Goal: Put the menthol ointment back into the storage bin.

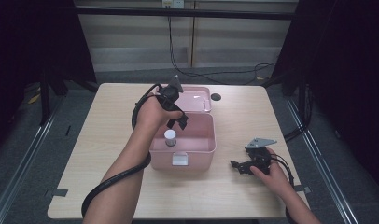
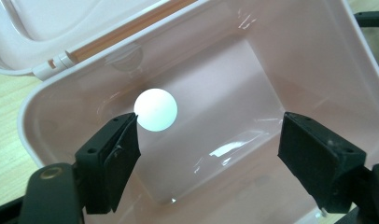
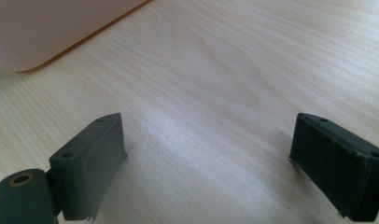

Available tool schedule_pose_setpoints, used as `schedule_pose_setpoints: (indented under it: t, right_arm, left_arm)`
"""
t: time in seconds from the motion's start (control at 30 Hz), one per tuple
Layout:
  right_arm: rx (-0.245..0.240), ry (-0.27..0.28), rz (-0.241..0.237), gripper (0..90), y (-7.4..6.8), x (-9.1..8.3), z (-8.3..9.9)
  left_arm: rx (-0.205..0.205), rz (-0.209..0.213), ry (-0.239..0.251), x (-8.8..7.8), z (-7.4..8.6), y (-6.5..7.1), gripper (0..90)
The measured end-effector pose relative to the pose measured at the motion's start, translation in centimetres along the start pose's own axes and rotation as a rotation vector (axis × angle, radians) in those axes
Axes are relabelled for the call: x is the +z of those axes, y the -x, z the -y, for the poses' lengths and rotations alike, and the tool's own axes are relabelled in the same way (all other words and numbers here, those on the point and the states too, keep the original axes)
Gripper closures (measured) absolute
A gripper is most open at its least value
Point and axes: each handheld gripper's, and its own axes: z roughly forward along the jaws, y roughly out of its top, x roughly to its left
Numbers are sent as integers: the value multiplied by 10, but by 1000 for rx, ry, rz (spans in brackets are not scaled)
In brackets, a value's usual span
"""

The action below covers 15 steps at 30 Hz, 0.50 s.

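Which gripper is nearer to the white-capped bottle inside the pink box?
Left. The left gripper hangs open just above the bottle in the pink box; the right gripper rests on the table, outside the box.

A square table with a pale wood-grain top and rounded corners [image 1: 108,140] carries a pink plastic box with rounded corners [image 1: 201,156] at its centre. The box stands open, its hinged pink lid [image 1: 197,99] folded back flat on the far side. A small dark round disc [image 1: 216,97] sits in the tabletop just right of the lid. In the right gripper view, the same light wood [image 3: 234,70] runs beneath the box's pink corner [image 3: 43,32].
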Motion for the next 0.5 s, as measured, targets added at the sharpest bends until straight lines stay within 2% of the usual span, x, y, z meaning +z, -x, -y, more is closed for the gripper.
schedule_pose_setpoints:
  t: [0.17,0.5]
  right_arm:
    - [2,-1,0,94,0,0,0]
    - [0,0,0,94,0,0,0]
  left_arm:
    - [32,-10,0,-5,0,1,198]
    - [89,3,7,-18,6,-2,199]
